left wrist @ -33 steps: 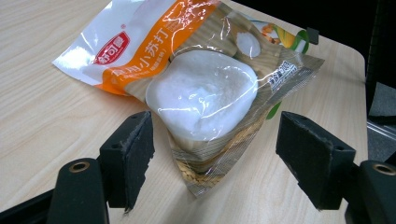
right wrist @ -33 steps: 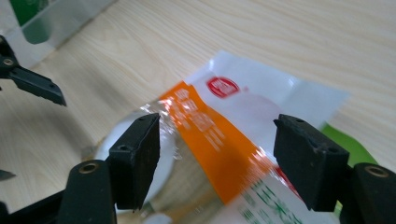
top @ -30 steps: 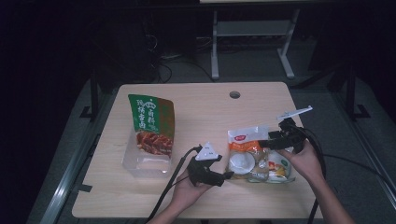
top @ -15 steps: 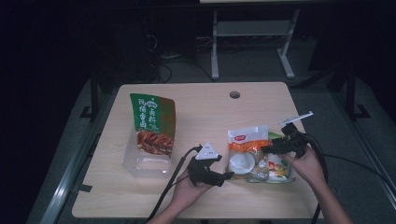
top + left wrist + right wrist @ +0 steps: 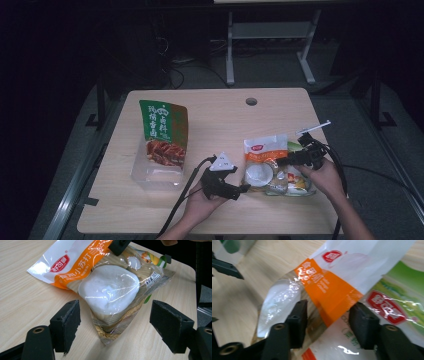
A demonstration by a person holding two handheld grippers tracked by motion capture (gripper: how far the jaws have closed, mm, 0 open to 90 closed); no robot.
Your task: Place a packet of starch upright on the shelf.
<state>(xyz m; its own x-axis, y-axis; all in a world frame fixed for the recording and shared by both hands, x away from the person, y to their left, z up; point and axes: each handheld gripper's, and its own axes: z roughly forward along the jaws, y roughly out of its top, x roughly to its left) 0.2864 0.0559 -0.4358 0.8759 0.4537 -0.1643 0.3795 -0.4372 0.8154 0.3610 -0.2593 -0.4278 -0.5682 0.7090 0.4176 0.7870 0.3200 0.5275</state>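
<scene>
Since a second ago my right gripper (image 5: 289,161) has come down onto the heap of packets at the right of the table (image 5: 210,107), and its jaws have just been closing around the orange-banded soda packet (image 5: 265,165). In the right gripper view the orange band and the clear film sit between the two black pads (image 5: 298,320), which look pressed against the film on both sides, so I judge I have pinched it, though loosely. I take it by the flat printed part because the film there gives something to hold, while the lump of white powder (image 5: 110,288) lower down would slip. That packet lies on top of a green-printed packet (image 5: 397,302), so I must lift only the top one. My left gripper (image 5: 244,189) waits low at the packet's near corner, jaws wide apart and touching nothing, ready to steady the heap. A clear plastic box (image 5: 157,172) stands well to the left with a green sauce pouch (image 5: 162,132) leaning in it, and I guess the packet goes there.
</scene>
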